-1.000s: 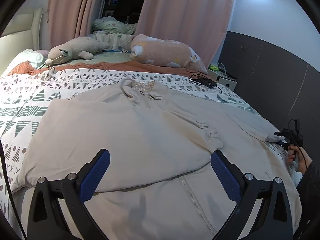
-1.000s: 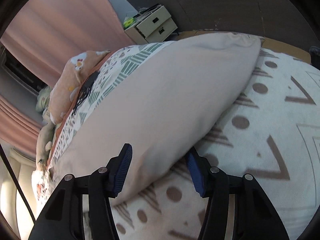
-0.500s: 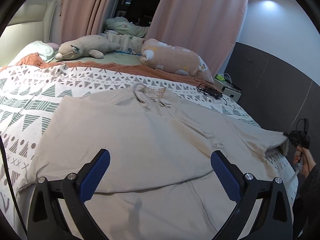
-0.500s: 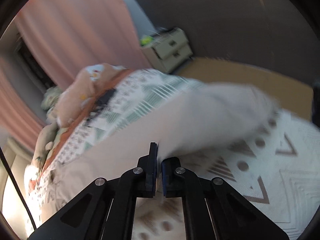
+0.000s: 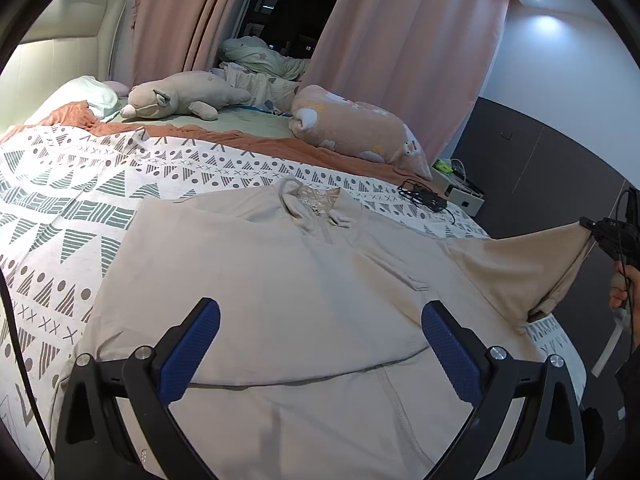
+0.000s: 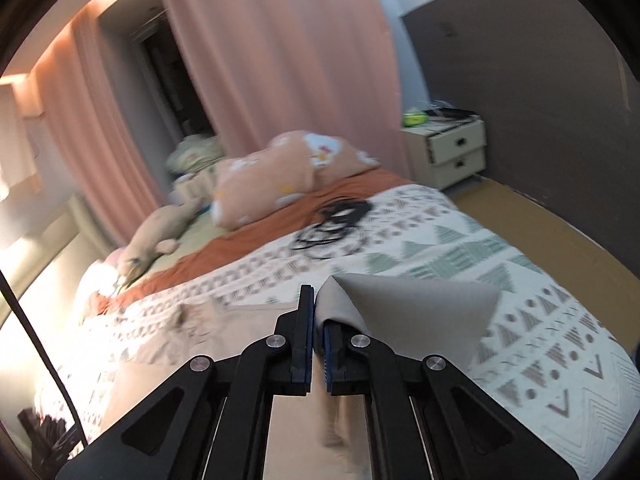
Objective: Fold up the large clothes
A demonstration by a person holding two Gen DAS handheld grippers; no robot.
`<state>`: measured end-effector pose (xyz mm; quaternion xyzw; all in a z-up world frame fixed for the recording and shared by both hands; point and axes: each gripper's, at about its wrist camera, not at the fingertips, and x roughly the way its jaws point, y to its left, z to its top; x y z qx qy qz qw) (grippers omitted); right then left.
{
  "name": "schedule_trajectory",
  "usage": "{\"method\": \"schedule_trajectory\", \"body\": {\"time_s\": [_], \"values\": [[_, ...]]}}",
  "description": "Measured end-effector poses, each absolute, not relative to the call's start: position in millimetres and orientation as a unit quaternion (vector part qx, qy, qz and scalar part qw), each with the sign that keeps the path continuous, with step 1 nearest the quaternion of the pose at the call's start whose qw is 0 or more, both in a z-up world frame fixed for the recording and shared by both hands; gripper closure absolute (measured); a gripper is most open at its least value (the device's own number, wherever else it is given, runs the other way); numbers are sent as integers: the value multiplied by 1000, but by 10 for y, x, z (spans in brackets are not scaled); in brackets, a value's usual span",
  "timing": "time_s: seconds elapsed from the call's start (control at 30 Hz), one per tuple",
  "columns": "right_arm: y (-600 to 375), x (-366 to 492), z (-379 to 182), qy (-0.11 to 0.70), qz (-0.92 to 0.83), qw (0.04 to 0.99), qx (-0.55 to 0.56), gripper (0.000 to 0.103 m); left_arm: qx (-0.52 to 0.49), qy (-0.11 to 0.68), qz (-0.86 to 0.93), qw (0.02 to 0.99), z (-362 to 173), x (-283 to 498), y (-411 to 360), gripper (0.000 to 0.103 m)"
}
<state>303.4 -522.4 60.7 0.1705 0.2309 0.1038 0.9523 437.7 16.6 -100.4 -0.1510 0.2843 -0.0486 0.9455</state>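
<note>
Bed (image 5: pixel 80 200) under beige garment (image 5: pixel 280 280)

My left hand-held gripper (image 5: pixel 320 344): jaws wide apart, empty | my right hand-held gripper (image 6: pixel 317 312): jaws clamped together, raised, pinching cloth.

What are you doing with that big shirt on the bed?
A person is folding a large beige garment spread on the patterned bedspread. The right gripper is shut on the end of one sleeve and holds it up off the bed, stretched out to the side. The left gripper is open and hovers over the garment's lower part, holding nothing. The sleeve has not been laid across the body yet.
</note>
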Motion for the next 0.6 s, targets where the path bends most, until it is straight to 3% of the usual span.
{"method": "schedule_trajectory", "body": {"time_s": [0.2,0.6], "values": [[-4770,2957,594,257,144,946,136,103,-166,279,-43,945,-956,4350,289,0],[-3787,3644,393,333,202,917,82,102,-197,282,-37,938,-960,4352,552,0]]}}
